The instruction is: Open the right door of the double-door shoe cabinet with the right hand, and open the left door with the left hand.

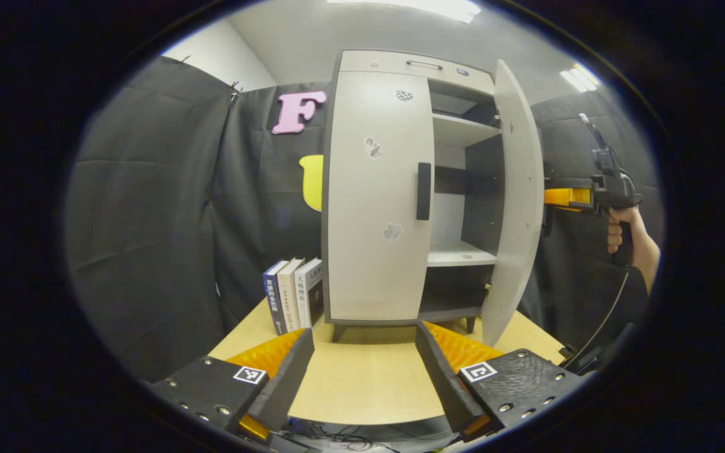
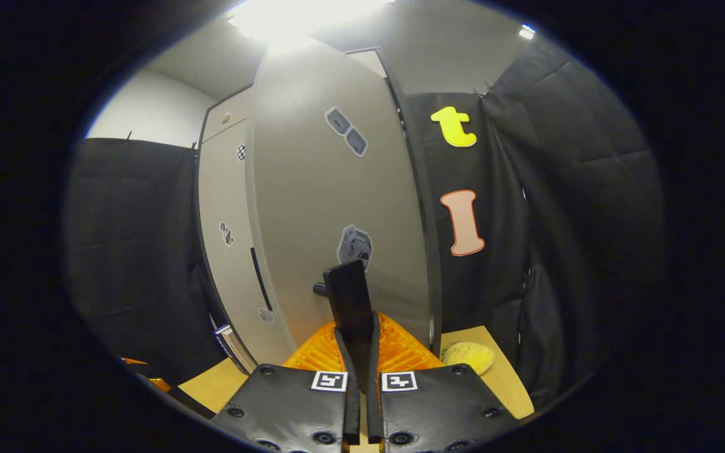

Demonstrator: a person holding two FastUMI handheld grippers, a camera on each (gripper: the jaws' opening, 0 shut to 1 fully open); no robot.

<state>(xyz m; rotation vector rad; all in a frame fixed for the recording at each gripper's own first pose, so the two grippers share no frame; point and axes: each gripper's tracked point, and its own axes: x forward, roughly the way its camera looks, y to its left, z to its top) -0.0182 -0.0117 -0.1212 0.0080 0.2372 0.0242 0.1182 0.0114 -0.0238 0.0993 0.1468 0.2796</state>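
Observation:
The pale grey shoe cabinet (image 1: 400, 66) stands on a wooden table. Its left door (image 1: 375, 207) is closed, its black handle (image 1: 423, 190) straight ahead of me. My left gripper (image 1: 362, 340) hovers open over the table, well short of that door, holding nothing. The right door (image 1: 517, 201) is swung out, showing shelves (image 1: 460, 255) inside. In the right gripper view the right door (image 2: 331, 207) is close in front, and my right gripper (image 2: 358, 345) is shut on its black handle (image 2: 348, 299). From the left gripper view, the right gripper (image 1: 565, 197) and the hand holding it reach from behind the open door.
Three books (image 1: 293, 299) stand upright against the cabinet's left side. A yellow fluffy thing (image 2: 469, 357) lies on the table (image 1: 362, 384) to the right of the open door. Black cloth walls close in on both sides.

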